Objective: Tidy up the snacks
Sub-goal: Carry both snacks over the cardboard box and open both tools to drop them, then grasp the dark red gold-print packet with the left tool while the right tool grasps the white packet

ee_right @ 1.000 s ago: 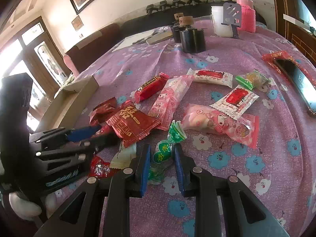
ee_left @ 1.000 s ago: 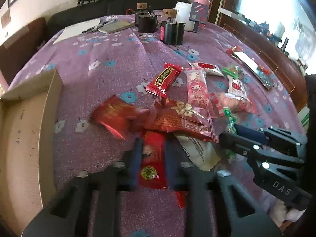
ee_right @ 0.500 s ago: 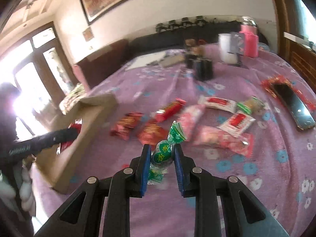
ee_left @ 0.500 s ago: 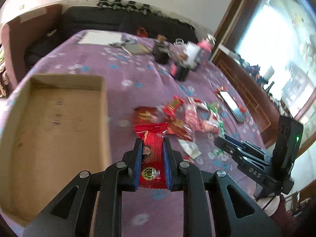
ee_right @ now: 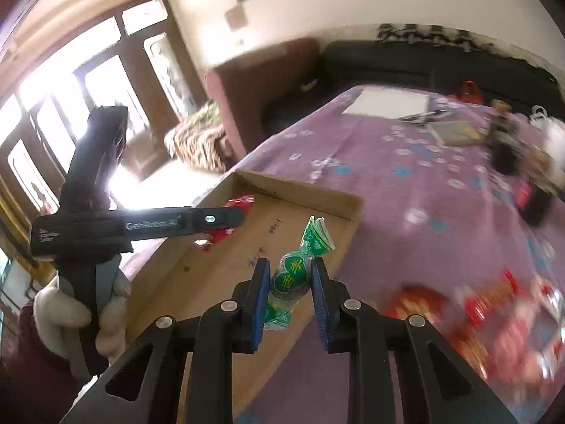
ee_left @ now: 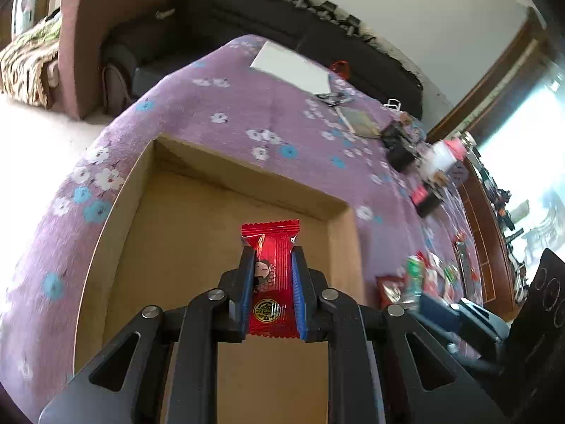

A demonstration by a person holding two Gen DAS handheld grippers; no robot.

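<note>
Left wrist view: we pinch a red snack (ee_left: 272, 279) over the cardboard box (ee_left: 339, 208). Our right gripper (ee_right: 287, 293) squeezes a green candy (ee_right: 295, 275) near the box edge. It might drop outside.

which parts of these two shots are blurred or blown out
Left wrist: the red packet and box are sharp, the bottles at the far right smear, and the window is blown out. Right wrist: the green candy is sharp, the snack pile is motion-blurred, and the doors glare white.

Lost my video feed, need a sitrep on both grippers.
Left gripper shut on red snack packet, over cardboard box. Right gripper shut on green candy, at box edge. Nothing blocking.
</note>
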